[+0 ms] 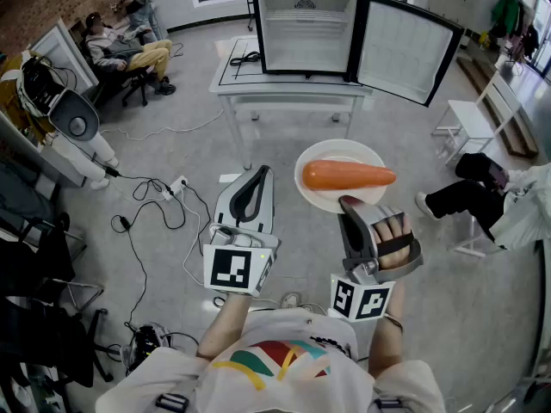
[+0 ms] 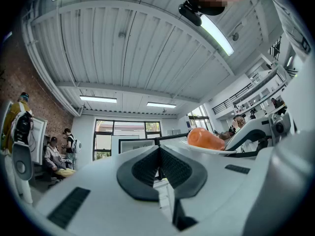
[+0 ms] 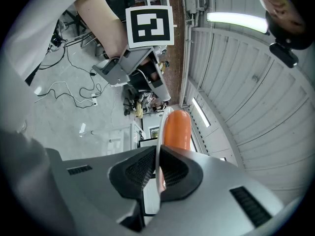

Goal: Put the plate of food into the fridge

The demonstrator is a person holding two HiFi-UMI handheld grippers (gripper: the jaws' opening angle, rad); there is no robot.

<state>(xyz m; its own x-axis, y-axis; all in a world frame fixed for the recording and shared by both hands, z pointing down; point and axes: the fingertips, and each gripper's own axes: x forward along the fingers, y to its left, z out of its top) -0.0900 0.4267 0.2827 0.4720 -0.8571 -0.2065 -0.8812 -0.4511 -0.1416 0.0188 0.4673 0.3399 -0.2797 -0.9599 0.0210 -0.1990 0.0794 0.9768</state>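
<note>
Ahead stands one open fridge (image 1: 307, 24) on one table (image 1: 293, 89). My right gripper (image 1: 349, 203) pinches one plate (image 1: 314, 159) with one carrot (image 1: 349, 175); my left gripper (image 1: 258, 172) is pressed together.

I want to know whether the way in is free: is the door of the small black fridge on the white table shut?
No, the small black fridge has its door swung wide open, baring a white inside.

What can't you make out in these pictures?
Head view: near rim of the plate, covered by the right hand-held gripper.
Head view: outer face of the fridge door, turned away from the camera.
Right gripper view: face of the plate, seen only edge-on between the jaws.
Right gripper view: lower end of the carrot, behind a jaw.
</note>
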